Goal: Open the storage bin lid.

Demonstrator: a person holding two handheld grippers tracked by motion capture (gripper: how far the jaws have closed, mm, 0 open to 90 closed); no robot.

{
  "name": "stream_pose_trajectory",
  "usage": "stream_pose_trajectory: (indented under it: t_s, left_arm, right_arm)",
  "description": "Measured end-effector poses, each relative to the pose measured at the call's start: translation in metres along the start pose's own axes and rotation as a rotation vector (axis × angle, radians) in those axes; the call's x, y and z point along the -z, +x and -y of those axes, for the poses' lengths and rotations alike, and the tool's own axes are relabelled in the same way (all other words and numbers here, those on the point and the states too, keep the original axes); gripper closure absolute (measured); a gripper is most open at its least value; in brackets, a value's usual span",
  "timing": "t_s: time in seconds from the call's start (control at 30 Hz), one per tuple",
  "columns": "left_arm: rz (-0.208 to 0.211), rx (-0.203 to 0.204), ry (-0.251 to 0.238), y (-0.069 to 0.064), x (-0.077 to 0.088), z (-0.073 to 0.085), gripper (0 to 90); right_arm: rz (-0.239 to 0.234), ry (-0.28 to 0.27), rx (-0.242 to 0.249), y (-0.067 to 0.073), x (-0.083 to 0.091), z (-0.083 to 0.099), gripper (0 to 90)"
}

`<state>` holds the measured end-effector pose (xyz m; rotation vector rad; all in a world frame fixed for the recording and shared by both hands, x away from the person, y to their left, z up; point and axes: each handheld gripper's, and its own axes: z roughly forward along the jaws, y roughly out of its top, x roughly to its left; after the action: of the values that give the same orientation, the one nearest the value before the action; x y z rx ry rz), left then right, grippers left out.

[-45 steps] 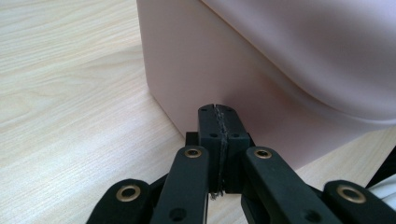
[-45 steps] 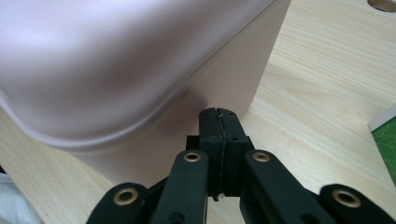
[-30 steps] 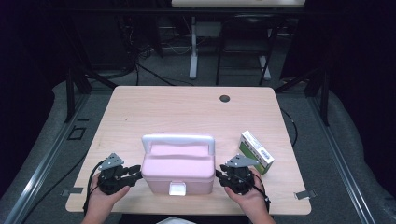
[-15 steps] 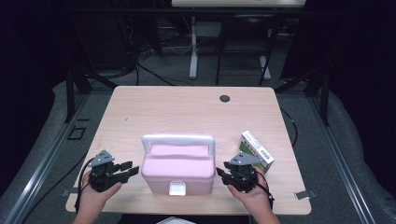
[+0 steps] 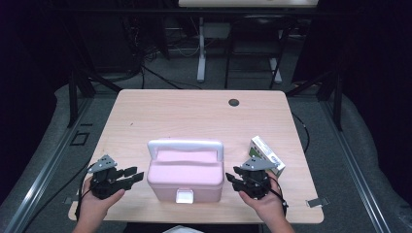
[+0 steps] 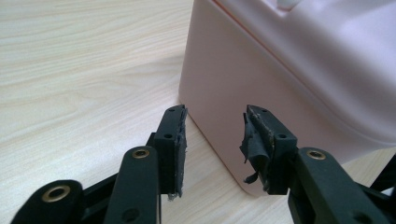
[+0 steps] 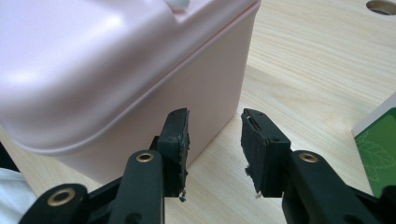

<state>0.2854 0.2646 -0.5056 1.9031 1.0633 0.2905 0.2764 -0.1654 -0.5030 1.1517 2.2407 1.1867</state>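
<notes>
A pink lidded box [image 5: 185,175] with a white handle and a white front latch stands near the table's front edge. My left gripper [image 5: 134,174] is held just left of the box, open, jaws pointing at its side wall with nothing between them. In the left gripper view the box wall [image 6: 261,74] is close beyond the open left gripper [image 6: 214,123]. My right gripper [image 5: 230,176] is held just right of the box, open and empty. In the right gripper view the box [image 7: 107,70] stands ahead and left of the right gripper [image 7: 215,126].
A green and white carton [image 5: 266,155] lies on the wooden table [image 5: 189,116] right of the box, behind my right hand; its corner [image 7: 379,144] shows in the right gripper view. A round cable hole [image 5: 233,102] is at the back. Table legs and cables stand beyond.
My left gripper first drew back to the left, away from the box, then came in toward it again. The right gripper stayed almost still. The box and carton have not moved.
</notes>
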Motion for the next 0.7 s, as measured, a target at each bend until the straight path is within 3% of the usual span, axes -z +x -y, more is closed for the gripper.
stream_pose_trajectory:
  t_s: [0.1,0.27,0.4,0.63,0.7]
  left_arm:
    - [0.003,-0.006,0.006,0.000,0.001,-0.005,59.4]
    - [0.012,-0.034,-0.014,-0.003,0.010,-0.027,60.5]
    - [0.026,-0.034,-0.021,-0.004,0.013,-0.039,60.5]
    - [0.055,-0.061,-0.027,-0.012,0.009,-0.067,61.4]
    - [0.064,-0.062,-0.018,-0.012,0.006,-0.072,61.5]
  right_arm:
    - [0.000,-0.005,0.000,0.000,0.002,-0.003,61.5]
    - [-0.016,-0.026,0.020,-0.001,0.013,-0.023,61.5]
    - [-0.022,-0.038,0.036,-0.001,0.019,-0.035,61.5]
    - [-0.108,-0.053,0.009,-0.006,0.021,-0.060,60.6]
    - [-0.110,-0.055,0.010,-0.006,0.020,-0.063,60.6]
